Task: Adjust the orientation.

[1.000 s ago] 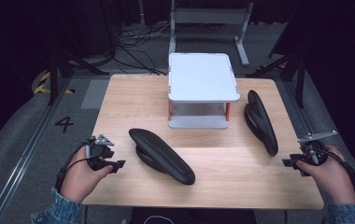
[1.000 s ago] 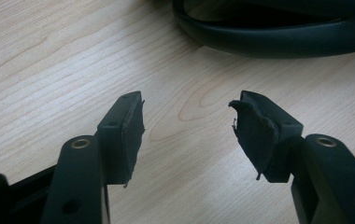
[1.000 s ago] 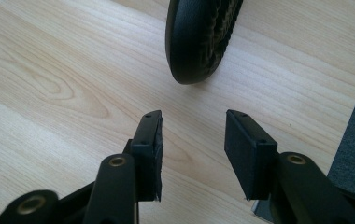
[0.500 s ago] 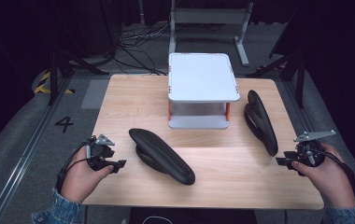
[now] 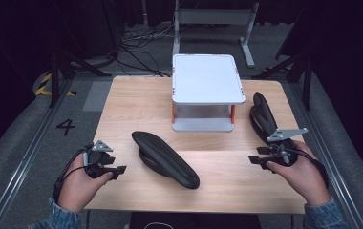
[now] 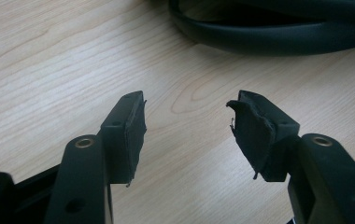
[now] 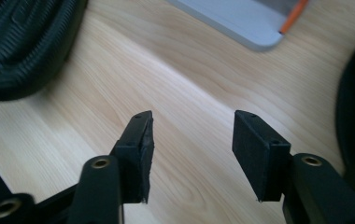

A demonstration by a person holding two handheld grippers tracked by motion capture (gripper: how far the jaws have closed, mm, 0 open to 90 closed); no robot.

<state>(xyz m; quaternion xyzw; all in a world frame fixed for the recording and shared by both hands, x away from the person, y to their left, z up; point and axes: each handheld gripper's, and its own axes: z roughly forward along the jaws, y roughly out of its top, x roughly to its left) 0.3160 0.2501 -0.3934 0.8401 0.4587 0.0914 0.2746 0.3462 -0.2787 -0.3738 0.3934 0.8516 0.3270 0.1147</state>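
Note:
Two black shoes lie on the wooden table (image 5: 136,105). One shoe (image 5: 166,159) lies slantwise at the centre front, the other (image 5: 263,114) along the right side. My left gripper (image 5: 114,165) rests at the front left corner, open and pointing right at the centre shoe. In the left gripper view the open left gripper (image 6: 188,107) holds nothing, with that shoe's rim (image 6: 278,32) just ahead. My right gripper (image 5: 256,155) is open at the front right, pointing left. In the right gripper view the empty right gripper (image 7: 192,126) has a ribbed shoe sole (image 7: 21,42) at upper left.
A white two-tier stand (image 5: 207,78) with orange posts sits at the back centre of the table; its lower plate (image 7: 241,18) shows in the right gripper view. Bare wood lies between the two grippers at the front. Cables and metal frames stand on the floor beyond.
My right gripper has moved left, inward over the table near the right shoe's near end. The left gripper and both shoes have stayed put.

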